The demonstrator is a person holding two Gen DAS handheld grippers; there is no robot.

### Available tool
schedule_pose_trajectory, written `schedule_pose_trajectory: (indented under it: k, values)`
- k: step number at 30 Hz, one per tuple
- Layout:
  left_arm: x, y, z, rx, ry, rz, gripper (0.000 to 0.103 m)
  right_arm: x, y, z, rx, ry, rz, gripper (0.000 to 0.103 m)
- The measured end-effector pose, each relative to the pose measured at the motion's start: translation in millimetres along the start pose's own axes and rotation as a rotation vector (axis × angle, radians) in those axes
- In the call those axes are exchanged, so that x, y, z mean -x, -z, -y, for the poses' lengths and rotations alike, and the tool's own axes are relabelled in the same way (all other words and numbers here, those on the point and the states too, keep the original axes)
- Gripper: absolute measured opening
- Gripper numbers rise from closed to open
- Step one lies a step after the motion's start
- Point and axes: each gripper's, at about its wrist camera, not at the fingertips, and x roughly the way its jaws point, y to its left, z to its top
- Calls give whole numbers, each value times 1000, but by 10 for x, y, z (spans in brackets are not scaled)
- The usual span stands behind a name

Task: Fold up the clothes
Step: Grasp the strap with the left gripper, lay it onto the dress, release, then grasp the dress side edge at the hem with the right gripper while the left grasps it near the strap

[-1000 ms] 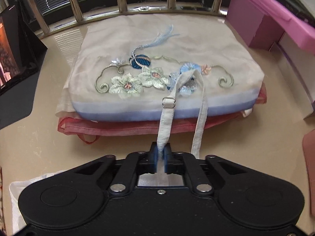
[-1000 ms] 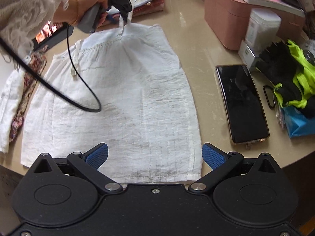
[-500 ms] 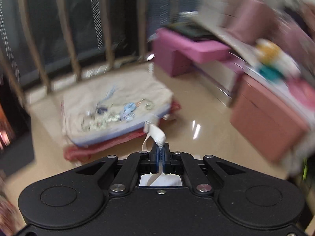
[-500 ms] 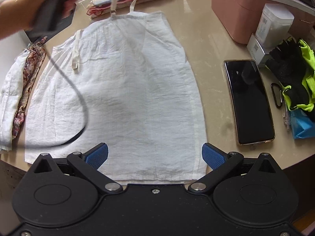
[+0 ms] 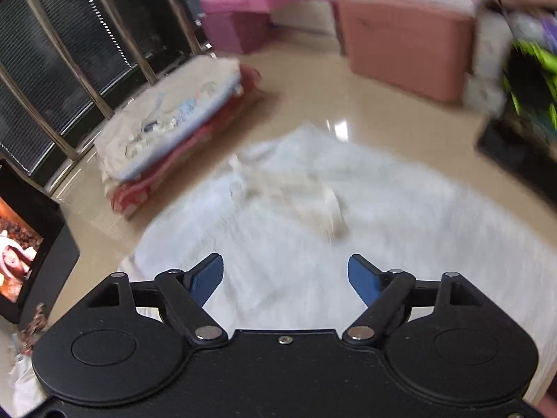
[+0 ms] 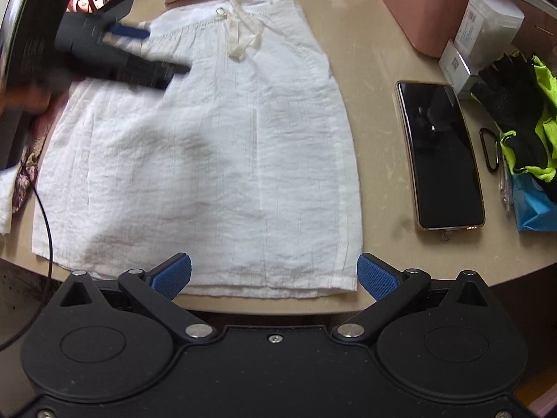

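As jaws just opened: left claw (image 5: 284, 278) empty above white top (image 5: 348, 216) | right claw (image 6: 274, 273) wide, empty

No text, brand, number or sign is legible in either view.

Small white box (image 6: 456, 66), at 2 o'clock on the surface in the right wrist view: carries a dark square printed pattern resembling a scan code; its content cannot be read.

Translucent container (image 6: 487, 24), just behind that box: carries a narrow label with dark marks; characters are too small to resolve.

Black handheld unit (image 6: 104, 55), at 10 o'clock in the right wrist view: carries rows of pale print on its side, blurred beyond reading.

Screen (image 5: 17, 244), at 9 o'clock in the left wrist view: shows a picture only, no readable caption.
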Motion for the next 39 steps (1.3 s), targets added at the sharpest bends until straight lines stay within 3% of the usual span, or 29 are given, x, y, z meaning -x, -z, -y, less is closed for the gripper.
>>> schedule_pose_trajectory:
  k: [4, 6, 7, 8, 12, 15, 18, 19, 20, 22, 23, 26, 32, 37, 39]
  values:
    - [-200, -304, -43, 97, 79, 36, 74, -12, -2, -41, -2, -5, -3, 102]
    - [-351, -412, 8, 115, 104, 18, 52, -21, -10, -64, -5, -6, -3, 102]
    - [-445, -445, 51, 112, 112, -13, 32, -31, -10, -77, -7, -6, -5, 102]
    - [-541, -459, 88, 112, 122, -49, 21, -39, -9, -90, -8, -7, -6, 102]
    - [-784, -339, 172, 134, 149, -175, 9, -62, 15, -131, -4, -8, -12, 102]
    - [-727, -204, 159, 153, 168, -178, 9, -73, 43, -138, 0, -4, -21, 102]
    - [-518, -136, 76, 202, 125, -127, 17, -59, 62, -129, -1, 3, -27, 102]
    - [-416, -120, 30, 223, 125, -108, 34, -46, 63, -123, -2, 6, -27, 102]
    - [-289, -93, -15, 246, 122, -89, 60, -32, 63, -118, -4, 8, -27, 102]
    - [-19, -25, -88, 287, 108, -54, 84, 4, 49, -107, -11, 11, -24, 102]
    - [119, 35, -108, 303, 103, -55, 88, 25, 38, -106, -13, 12, -22, 102]
    - [506, 281, -135, 361, 86, -96, 97, 101, 7, -137, -14, 20, -14, 102]
    - [1140, 1035, -179, 570, 61, -251, 98, 203, -12, -207, -38, 17, -2, 102]
    - [1366, 1452, -199, 692, -1, -284, 98, 159, 64, -243, -83, -1, 10, 102]
    - [1376, 1448, -245, 730, 3, -278, 98, 143, 114, -222, -100, -6, 26, 102]
